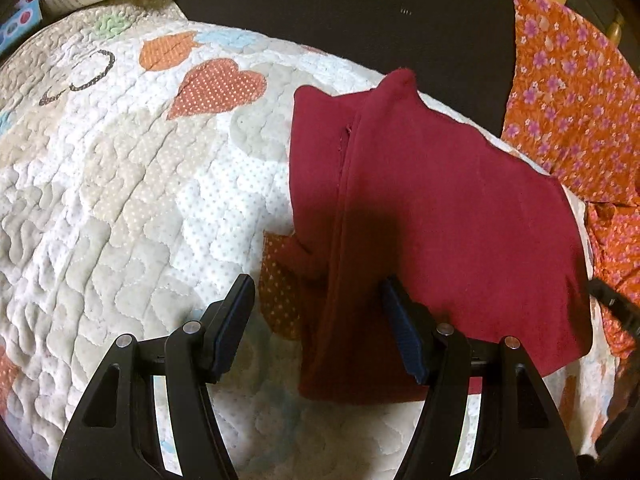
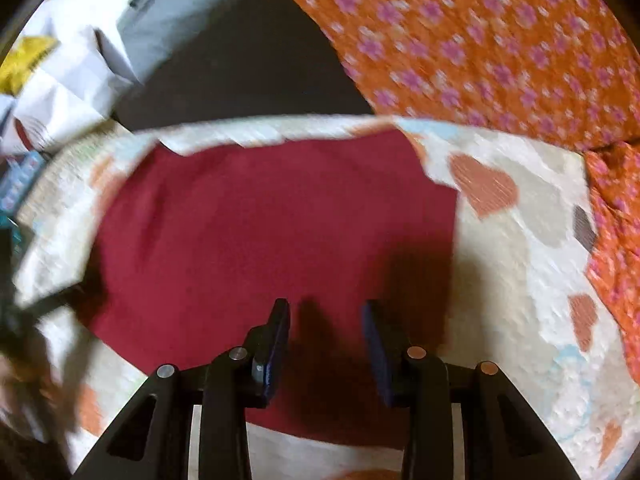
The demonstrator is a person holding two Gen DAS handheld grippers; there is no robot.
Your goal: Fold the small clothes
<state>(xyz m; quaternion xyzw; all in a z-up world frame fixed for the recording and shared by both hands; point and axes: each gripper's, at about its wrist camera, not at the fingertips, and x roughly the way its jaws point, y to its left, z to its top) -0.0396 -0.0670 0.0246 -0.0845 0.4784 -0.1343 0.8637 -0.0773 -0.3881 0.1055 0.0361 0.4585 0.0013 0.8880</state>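
Dark red garment (image 1: pixel 440 208) lying partly folded on a heart-patterned quilt (image 1: pixel 120 184), left hand-held gripper (image 1: pixel 316 320) released above its edge, right hand-held gripper (image 2: pixel 326 340) released over it, orange floral cloth (image 2: pixel 480 40) beside

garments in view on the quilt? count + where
2. The dark red garment lies on the quilt, under both open grippers. The orange floral garment lies at the quilt's far right edge, partly over the dark surface behind. More could be out of frame.
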